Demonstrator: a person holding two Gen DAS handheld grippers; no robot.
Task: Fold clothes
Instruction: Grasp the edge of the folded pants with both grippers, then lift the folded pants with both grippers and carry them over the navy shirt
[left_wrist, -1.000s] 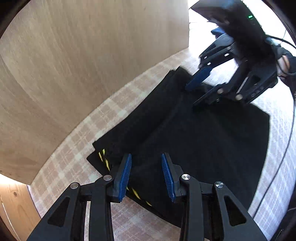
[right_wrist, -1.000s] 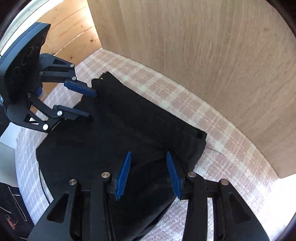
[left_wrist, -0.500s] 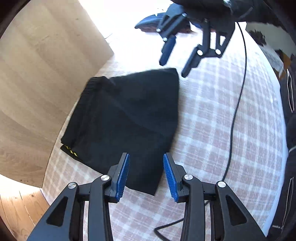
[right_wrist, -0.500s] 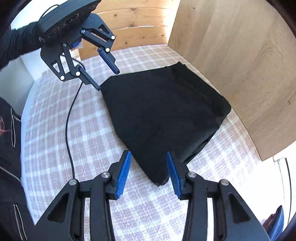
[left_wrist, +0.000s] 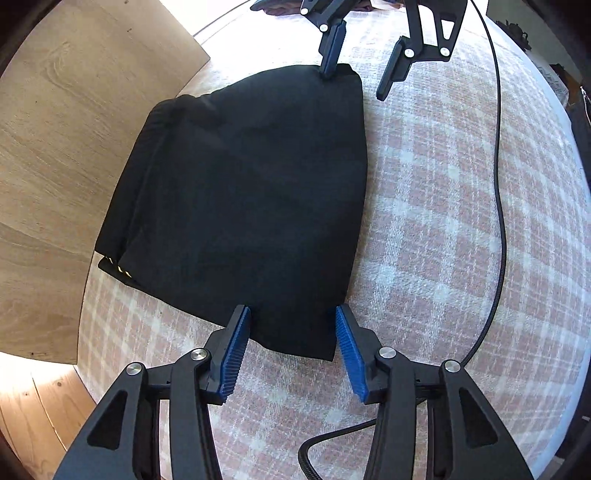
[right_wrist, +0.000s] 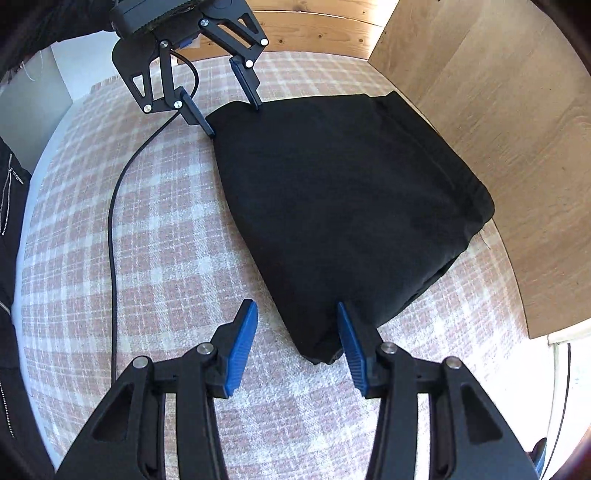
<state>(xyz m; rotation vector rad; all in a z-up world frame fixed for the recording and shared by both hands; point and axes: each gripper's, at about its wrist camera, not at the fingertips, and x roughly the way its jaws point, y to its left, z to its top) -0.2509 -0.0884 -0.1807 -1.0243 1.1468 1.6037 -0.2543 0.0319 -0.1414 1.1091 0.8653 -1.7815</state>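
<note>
On a surface covered with a pink and white checked cloth (left_wrist: 443, 206), a folded black garment (left_wrist: 251, 192) lies flat beside a light wooden panel (left_wrist: 55, 147). At its left corner the left gripper (left_wrist: 291, 332) points steeply down, jaws opening, blue pads either side of the corner with the fabric between them but not pinched. A thin black cable (left_wrist: 498, 184) trails across the cloth beside the garment. At the opposite corner the right gripper (right_wrist: 295, 328) also has its jaws opening, the garment's corner (right_wrist: 317, 347) lying loose between them, close against the right-hand pad.
</note>
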